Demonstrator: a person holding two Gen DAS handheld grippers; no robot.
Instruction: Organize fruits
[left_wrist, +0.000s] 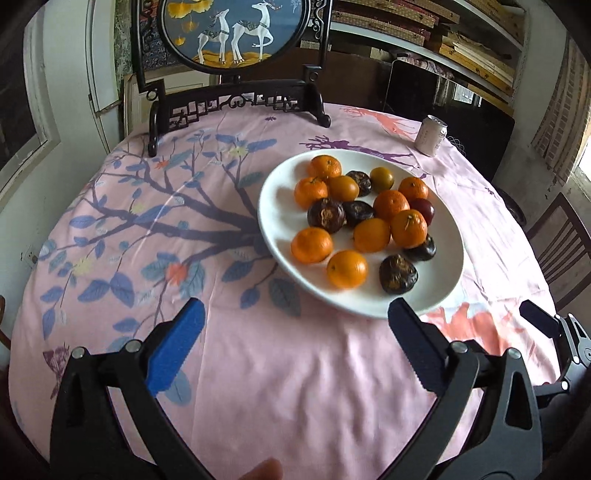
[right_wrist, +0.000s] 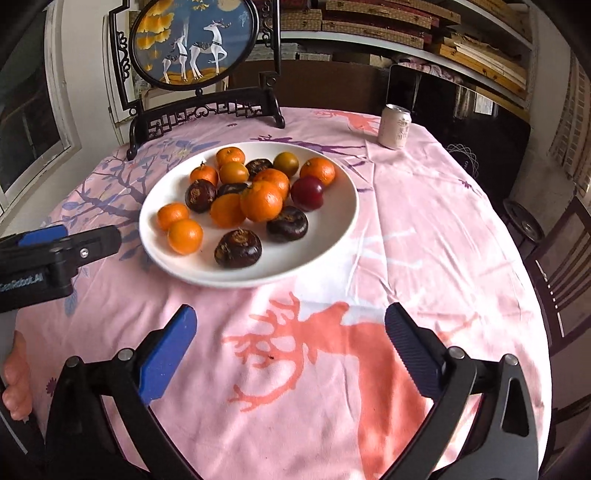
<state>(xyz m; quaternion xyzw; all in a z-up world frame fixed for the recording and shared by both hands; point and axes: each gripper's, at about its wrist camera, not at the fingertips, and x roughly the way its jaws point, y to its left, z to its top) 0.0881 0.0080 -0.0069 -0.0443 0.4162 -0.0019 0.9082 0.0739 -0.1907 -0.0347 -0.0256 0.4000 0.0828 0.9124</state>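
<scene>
A white plate (left_wrist: 275, 206) on the pink tablecloth holds mixed fruit: several orange mandarins (left_wrist: 347, 268), several dark brown water chestnuts (left_wrist: 398, 274), a red plum (left_wrist: 424, 209) and a greenish fruit (left_wrist: 381, 179). The plate also shows in the right wrist view (right_wrist: 343, 206), with mandarins (right_wrist: 261, 201), chestnuts (right_wrist: 238, 248) and the plum (right_wrist: 307, 192). My left gripper (left_wrist: 295, 314) is open and empty, just in front of the plate's near rim. My right gripper (right_wrist: 290, 317) is open and empty, over the cloth a little short of the plate.
A white drink can (left_wrist: 431, 135) stands at the far right of the table; it also shows in the right wrist view (right_wrist: 394, 126). A round deer screen on a dark carved stand (left_wrist: 236, 99) fills the far edge. Chairs stand at the right.
</scene>
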